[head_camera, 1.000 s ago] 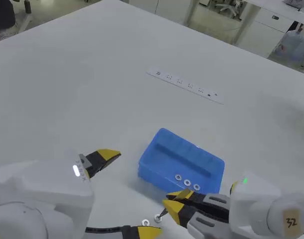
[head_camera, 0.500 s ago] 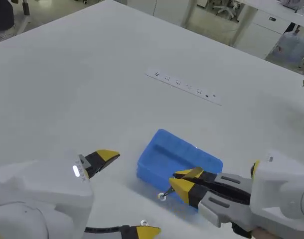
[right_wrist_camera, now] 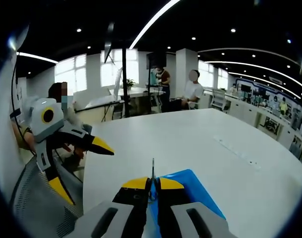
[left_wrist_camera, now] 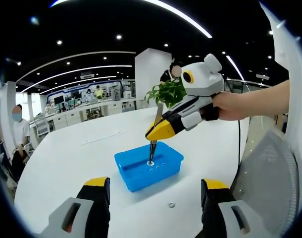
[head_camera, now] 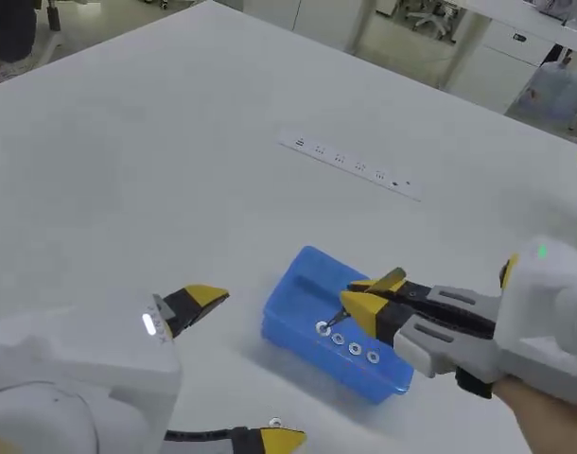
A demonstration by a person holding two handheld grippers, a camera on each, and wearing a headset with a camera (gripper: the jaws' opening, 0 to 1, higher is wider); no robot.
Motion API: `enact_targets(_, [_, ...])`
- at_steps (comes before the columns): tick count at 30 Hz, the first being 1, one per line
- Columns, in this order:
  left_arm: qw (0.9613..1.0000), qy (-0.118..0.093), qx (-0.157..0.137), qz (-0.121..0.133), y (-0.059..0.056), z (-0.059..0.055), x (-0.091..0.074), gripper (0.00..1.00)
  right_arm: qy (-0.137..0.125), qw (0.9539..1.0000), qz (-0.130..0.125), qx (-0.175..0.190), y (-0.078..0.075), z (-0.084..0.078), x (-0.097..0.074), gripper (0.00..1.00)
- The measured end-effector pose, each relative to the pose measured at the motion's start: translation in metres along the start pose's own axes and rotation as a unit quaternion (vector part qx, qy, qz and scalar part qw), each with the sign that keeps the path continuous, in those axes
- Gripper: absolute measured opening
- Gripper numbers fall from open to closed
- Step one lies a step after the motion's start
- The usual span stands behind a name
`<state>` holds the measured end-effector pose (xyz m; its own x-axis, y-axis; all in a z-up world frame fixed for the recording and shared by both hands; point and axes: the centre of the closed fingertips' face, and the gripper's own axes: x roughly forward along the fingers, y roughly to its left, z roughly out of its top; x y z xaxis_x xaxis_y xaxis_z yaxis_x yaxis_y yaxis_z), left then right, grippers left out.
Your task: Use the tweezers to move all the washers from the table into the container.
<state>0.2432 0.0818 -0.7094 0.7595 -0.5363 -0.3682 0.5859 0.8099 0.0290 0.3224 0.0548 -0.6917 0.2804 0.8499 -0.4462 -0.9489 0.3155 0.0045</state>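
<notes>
**Head view:** the right gripper (head_camera: 357, 305), jaws clamped on thin metal tweezers (head_camera: 338, 317), sets their tips at a small silver washer (head_camera: 323, 328) inside the blue rectangular plastic container (head_camera: 281, 322).

**Left gripper view:** the left gripper (left_wrist_camera: 156, 184) gapes wide and empty. Another washer (left_wrist_camera: 172, 204) lies on the white table (left_wrist_camera: 67, 158).

**Right gripper view:** the tweezers project from between the closed jaws. The washer is best released low, so that it does not bounce out.

We find the tweezers (head_camera: 334, 320) mostly buried between the jaws of the right gripper (head_camera: 369, 293); whether their tip grips the washer (head_camera: 323, 327) is too small to tell. In the right gripper view those jaws hide much of the container (right_wrist_camera: 200, 196). The head view's bottom edge cuts off the left gripper (head_camera: 249, 367).
</notes>
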Motion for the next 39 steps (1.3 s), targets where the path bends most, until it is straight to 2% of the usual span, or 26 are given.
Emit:
enact_targets(13, [1.0, 0.004, 0.0, -0.002, -0.001, -0.001, 0.001, 0.75, 0.002, 0.9995, -0.015, 0.027, -0.027, -0.009, 0.018, 0.02])
enact_targets(20, [1.0, 0.007, 0.001, -0.004, -0.001, -0.002, 0.001, 0.75, 0.013, 0.9988, -0.018, 0.044, -0.036, -0.024, 0.029, 0.02])
enact_targets(23, [1.0, 0.007, 0.001, -0.005, -0.002, -0.003, 0.001, 0.75, 0.023, 0.9979, -0.022, 0.056, -0.042, -0.036, 0.034, 0.02])
enact_targets(30, [0.9999, 0.011, 0.003, -0.008, -0.003, -0.004, 0.002, 0.75, 0.035, 0.9969, -0.027, 0.066, -0.047, -0.05, 0.038, 0.02])
enact_targets(39, [0.9999, 0.012, 0.002, -0.007, -0.003, -0.004, 0.002, 0.75, 0.047, 0.9964, -0.036, 0.062, -0.053, -0.058, 0.043, 0.02])
